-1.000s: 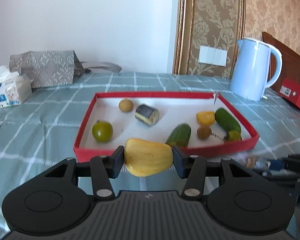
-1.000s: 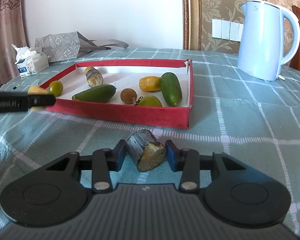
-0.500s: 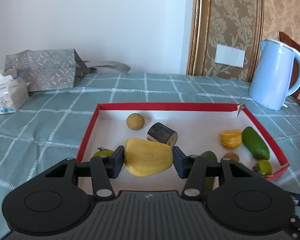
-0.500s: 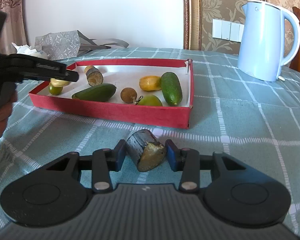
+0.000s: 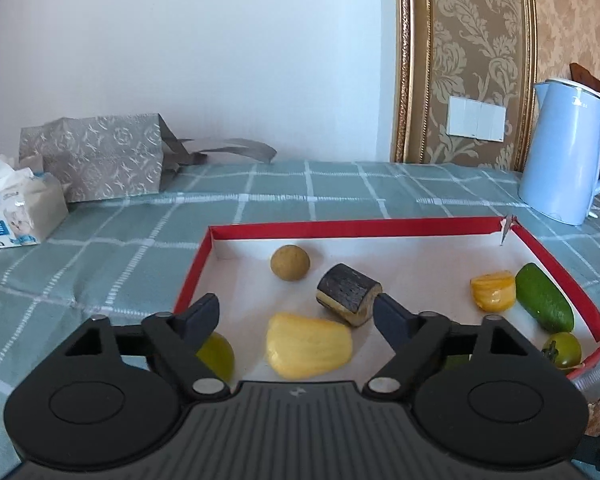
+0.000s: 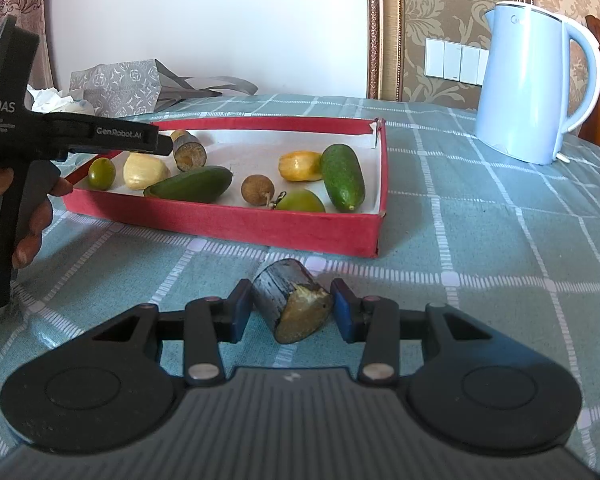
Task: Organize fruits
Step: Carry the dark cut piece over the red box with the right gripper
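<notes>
- "DAS" in white on the black body of the left gripper (image 6: pixel 162 146), right wrist view; smaller lines beneath, too small to read.
- "Gen.Robot.AI" in white along the same gripper's arm.
- Tissue pack (image 5: pixel 18 216): blue label with print, unreadable.
- Blue kettle (image 6: pixel 530 84): faint mark near the rim, unreadable.

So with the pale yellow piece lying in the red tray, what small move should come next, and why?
Probably draw the left tongs back out of the red cardboard tray. Their jaws are opening, and the pale yellow fruit piece lies on the tray floor clear of both pads. The right tongs grip a dark-skinned cane stub outside the tray, likely next in.
</notes>
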{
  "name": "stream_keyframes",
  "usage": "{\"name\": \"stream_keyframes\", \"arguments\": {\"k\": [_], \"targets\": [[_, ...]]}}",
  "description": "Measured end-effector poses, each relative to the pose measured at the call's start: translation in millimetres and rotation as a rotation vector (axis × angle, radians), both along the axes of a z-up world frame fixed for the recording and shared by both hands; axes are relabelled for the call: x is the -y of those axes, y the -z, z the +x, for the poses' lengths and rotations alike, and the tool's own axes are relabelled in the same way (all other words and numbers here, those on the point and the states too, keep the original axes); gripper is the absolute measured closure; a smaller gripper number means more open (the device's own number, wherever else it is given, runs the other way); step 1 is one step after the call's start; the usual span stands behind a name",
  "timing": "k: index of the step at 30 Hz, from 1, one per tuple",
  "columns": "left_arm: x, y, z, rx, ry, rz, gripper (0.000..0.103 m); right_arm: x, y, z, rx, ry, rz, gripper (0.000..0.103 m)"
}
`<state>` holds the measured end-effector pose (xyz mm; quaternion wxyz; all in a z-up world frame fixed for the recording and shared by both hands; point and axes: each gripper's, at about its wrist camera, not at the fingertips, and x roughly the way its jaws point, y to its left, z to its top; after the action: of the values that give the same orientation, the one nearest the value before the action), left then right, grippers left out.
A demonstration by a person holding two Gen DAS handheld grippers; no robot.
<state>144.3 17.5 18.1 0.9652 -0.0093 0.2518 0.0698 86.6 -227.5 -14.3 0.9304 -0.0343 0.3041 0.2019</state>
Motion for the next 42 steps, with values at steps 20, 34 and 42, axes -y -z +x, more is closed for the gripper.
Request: {"name": "stream_keyframes", "arguments": {"k": [20, 34, 42], "targets": [[-15.0, 3.5, -72.2, 0.009, -0.005, -0.114, 0.017, 0.2, -0.4, -0.1, -0.002, 0.000, 0.003, 0.063], [-3.6, 16.6, -81.7, -0.060, 0.081, -0.107, 0.017, 10.6, -2.7, -3.8, 0.012, 0.042, 0.040, 0.063], [6.7, 23.7, -79.9, -0.108, 0.132, -0.087, 0.017, 22.6, -8.3, -9.2, 0.015, 0.065, 0.087, 0.063]]}}
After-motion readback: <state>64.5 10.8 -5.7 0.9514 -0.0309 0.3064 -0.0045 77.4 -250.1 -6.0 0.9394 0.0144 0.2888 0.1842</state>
